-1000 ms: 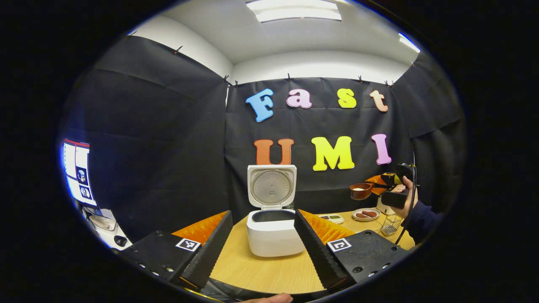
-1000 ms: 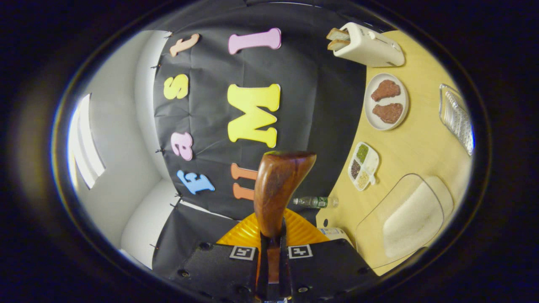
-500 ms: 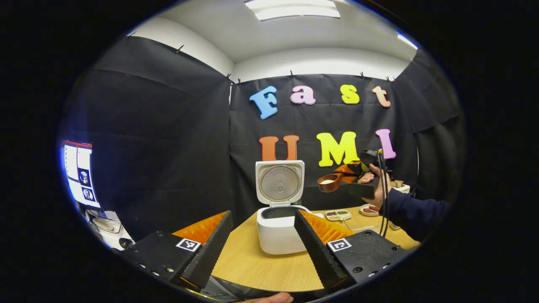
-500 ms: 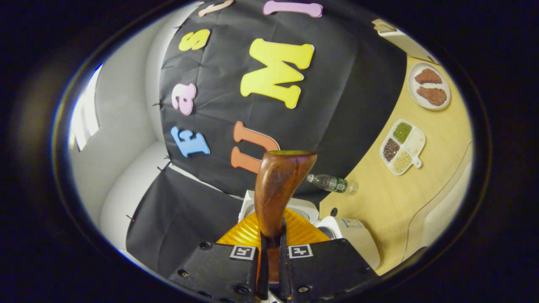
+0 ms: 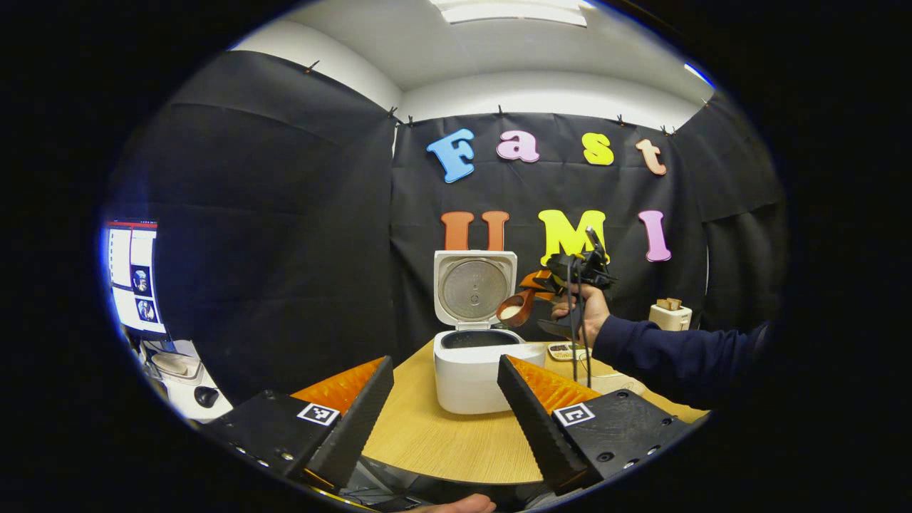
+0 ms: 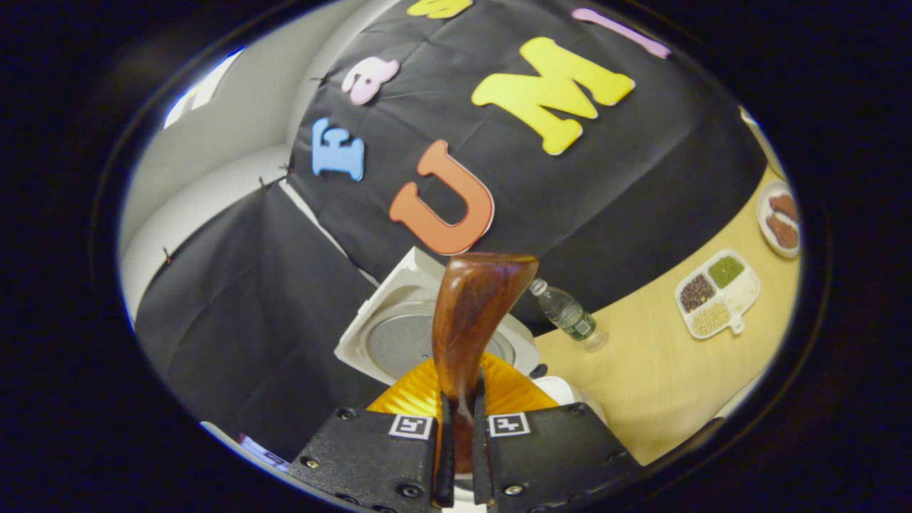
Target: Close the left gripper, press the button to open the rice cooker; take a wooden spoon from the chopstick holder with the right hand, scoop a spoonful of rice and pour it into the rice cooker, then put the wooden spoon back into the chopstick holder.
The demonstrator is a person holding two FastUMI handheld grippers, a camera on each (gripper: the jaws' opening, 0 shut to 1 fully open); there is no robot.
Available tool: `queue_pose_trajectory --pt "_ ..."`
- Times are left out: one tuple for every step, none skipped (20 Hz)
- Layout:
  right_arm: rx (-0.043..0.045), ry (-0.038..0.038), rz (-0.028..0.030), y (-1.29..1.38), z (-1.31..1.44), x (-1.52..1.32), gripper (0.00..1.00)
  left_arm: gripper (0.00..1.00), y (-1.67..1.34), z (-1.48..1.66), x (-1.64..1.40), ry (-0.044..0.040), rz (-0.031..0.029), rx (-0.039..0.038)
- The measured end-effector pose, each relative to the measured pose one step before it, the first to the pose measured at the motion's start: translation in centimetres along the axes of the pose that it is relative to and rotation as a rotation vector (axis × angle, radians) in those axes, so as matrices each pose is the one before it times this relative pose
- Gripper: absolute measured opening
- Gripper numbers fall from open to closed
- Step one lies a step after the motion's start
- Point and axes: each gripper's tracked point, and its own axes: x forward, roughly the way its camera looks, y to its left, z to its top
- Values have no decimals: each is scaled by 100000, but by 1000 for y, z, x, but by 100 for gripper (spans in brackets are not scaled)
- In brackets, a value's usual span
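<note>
since a second ago my right gripper point(image 6: 457, 427) has swung the wooden spoon point(image 6: 476, 313) over the rice cooker point(image 5: 479, 367), bowl tipping. it's clamped on the stiff, light handle; rice spills easily. left gripper point(image 5: 445, 406) waits apart, nearer me.

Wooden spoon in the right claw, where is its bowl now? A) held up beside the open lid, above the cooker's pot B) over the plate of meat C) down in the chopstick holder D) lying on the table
A: in the left gripper view the brown wooden spoon, white rice in its bowl, hangs beside the raised lid of the white rice cooker, clamped in the right claw.
</note>
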Motion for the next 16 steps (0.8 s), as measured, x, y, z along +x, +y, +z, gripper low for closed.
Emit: queue_pose_trajectory --pt "-5686 971 -685 261 -583 636 15 94 -232 94 -172 -401 -495 1179" --pt "-4579 655 -1019 236 -468 407 15 94 -239 14 -265 -444 -598 1134" --pt "-3457 -116 -776 206 -30 293 15 94 -327 112 -78 -171 -731 897" --pt "-3125 290 -905 171 -106 171 15 94 -250 219 -52 -319 -444 802" --pt "-3092 -243 -629 -1 -1 132 15 94 -195 184 95 -160 -437 514" --pt "-3125 -181 -699 -84 86 131 15 94 -367 212 26 -489 -1380 501" --pt "-3470 -507 -657 -123 144 58 15 94 -246 230 11 -603 -894 394" --pt "-3424 -665 -463 7 169 -6 15 94 248 106 73 -310 231 28" --pt "-4713 -4 303 47 -2 -91 15 95 -4 -72 213 -149 9 -550" --pt "-4076 -1154 -227 -74 35 -42 15 95 91 29 46 -176 6 -646" --pt "-4137 -923 -1201 -241 73 -82 12 95 32 -26 77 59 -339 -945" --pt "-3315 -858 130 176 -43 -27 15 95 32 -64 136 377 94 -1044" --pt "-4404 380 14 322 -236 94 16 95 163 -66 127 499 505 -627" --pt "-3789 -469 -546 -44 -262 -113 15 95 196 -267 149 630 591 -342" --pt "-3251 -441 -271 259 -29 -78 16 95 101 -167 -43 525 517 -208" --pt "-1482 453 716 464 -335 99 15 95 26 -80 19 268 376 -167"
